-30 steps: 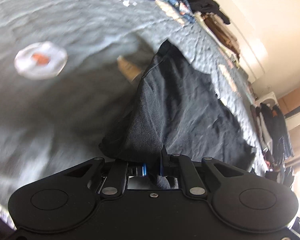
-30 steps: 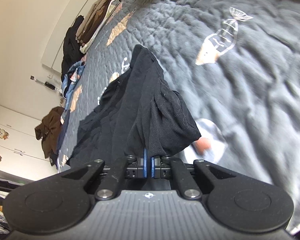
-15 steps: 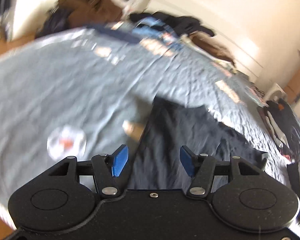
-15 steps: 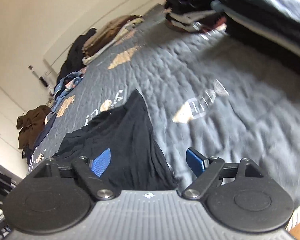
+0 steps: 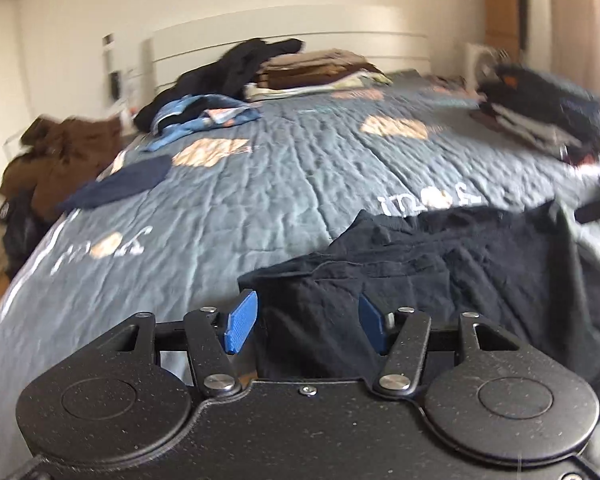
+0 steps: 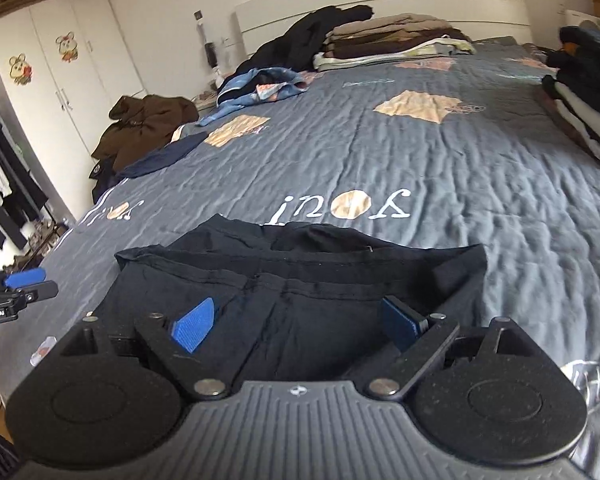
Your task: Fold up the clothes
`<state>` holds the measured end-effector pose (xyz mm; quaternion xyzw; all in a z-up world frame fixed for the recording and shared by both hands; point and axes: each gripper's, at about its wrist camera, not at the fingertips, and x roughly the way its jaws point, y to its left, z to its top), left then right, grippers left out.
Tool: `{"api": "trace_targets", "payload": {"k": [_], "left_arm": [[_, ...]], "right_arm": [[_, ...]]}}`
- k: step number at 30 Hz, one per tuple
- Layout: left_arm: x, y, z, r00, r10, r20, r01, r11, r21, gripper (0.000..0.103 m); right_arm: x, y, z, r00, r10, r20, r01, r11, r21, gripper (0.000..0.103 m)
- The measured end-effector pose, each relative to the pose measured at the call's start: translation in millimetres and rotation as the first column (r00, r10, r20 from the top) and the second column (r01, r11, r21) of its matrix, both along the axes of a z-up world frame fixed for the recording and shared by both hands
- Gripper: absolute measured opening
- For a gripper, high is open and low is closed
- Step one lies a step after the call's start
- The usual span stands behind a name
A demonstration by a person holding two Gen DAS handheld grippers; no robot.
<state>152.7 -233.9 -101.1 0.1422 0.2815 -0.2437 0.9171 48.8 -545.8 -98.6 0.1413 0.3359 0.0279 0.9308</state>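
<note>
— Grippers, status?
— Left gripper: blue pads spread wide, nothing between them. Right gripper: same, jaws apart, empty.
— Garment position?
— Black garment lies on the grey quilted bedspread, near edge of the bed, just ahead of both grippers. Rumpled, layered, one hem running across. From the right wrist view it sits centred under the open fingers; from the left wrist view it lies ahead and off to the right.
— Contact?
— Cannot tell whether either gripper touches the cloth.
— Surroundings?
— Folded stack by the white headboard, black item draped beside it. Blue patterned garment crumpled at far left of bed. Second stack on the right edge. Brown jacket off the bed's left side. White wardrobe with mouse stickers.
</note>
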Motion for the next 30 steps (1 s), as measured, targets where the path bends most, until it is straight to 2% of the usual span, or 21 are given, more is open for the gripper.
{"api": "trace_targets", "payload": {"k": [4, 10, 21, 23, 24, 25, 28, 30], "left_arm": [[29, -13, -10, 0.995, -0.1, 0.001, 0.1, 0.991, 0.091, 0.032], [58, -40, -28, 0.978, -0.208, -0.026, 0.209, 0.95, 0.233, 0.033], [75, -61, -52, 0.957, -0.28, -0.072, 0.288, 0.9, 0.327, 0.032], [78, -66, -54, 0.951, -0.295, -0.088, 0.307, 0.886, 0.348, 0.02], [80, -68, -56, 0.948, -0.302, -0.099, 0.317, 0.878, 0.36, 0.01], [82, -69, -57, 0.949, -0.297, -0.105, 0.315, 0.874, 0.371, 0.005], [89, -67, -57, 0.948, -0.295, -0.123, 0.32, 0.866, 0.384, 0.001], [93, -63, -49, 0.952, -0.288, -0.1, 0.305, 0.88, 0.366, 0.001]], "right_arm": [[18, 2, -3, 0.999, 0.039, -0.002, -0.039, 0.999, -0.001, 0.09], [30, 2, -2, 0.997, 0.074, -0.011, -0.074, 0.997, -0.014, 0.09], [39, 4, -2, 0.995, 0.103, -0.009, -0.103, 0.995, -0.001, 0.09], [41, 2, -2, 0.995, 0.098, -0.008, -0.098, 0.995, 0.005, 0.09], [42, 1, -2, 0.995, 0.095, -0.007, -0.095, 0.995, 0.008, 0.09], [42, -1, -2, 0.996, 0.092, -0.006, -0.092, 0.996, 0.011, 0.09], [43, -5, -1, 0.997, 0.083, -0.001, -0.083, 0.996, 0.02, 0.09], [40, -8, 1, 0.997, 0.073, 0.006, -0.073, 0.997, 0.02, 0.09]]}}
